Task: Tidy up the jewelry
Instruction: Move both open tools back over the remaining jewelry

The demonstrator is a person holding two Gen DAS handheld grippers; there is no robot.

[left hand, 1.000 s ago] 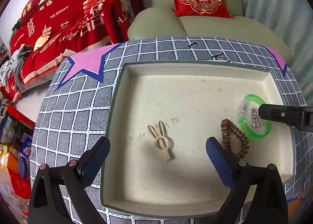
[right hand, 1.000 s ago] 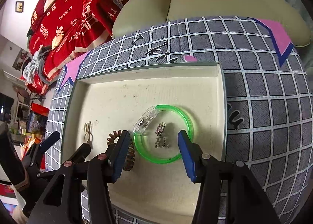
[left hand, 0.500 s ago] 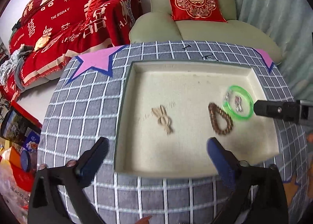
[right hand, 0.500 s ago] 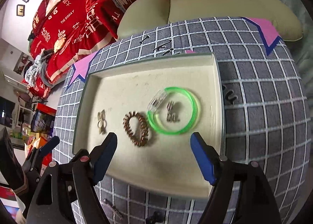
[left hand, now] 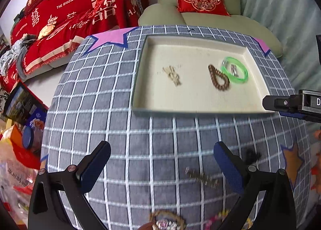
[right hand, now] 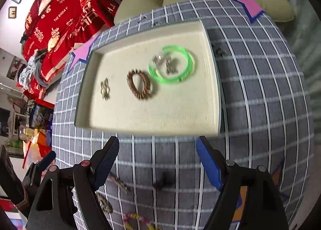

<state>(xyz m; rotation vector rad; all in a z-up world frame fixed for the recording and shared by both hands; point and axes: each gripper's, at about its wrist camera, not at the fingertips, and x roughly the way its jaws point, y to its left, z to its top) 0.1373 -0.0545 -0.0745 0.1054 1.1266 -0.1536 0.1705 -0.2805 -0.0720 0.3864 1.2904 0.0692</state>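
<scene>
Right wrist view shows the right tool [right hand: 156, 161] spread and empty, jaws just widened; best lowered squarely over the near dark clip [right hand: 162, 182] on the worktop [right hand: 260, 89].

Right hand-held gripper [right hand: 157, 161] jaws wide, nothing between, just been opening. Tray [right hand: 212, 81] holds green bangle [right hand: 186, 65], brown beaded bracelet [right hand: 139, 84] and gold clip [right hand: 105, 88], all apart from the gripper.

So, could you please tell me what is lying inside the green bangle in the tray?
Inside the green bangle lies a small silvery piece, too blurred to identify. The tray floor shows around it; nothing covers it.
</scene>
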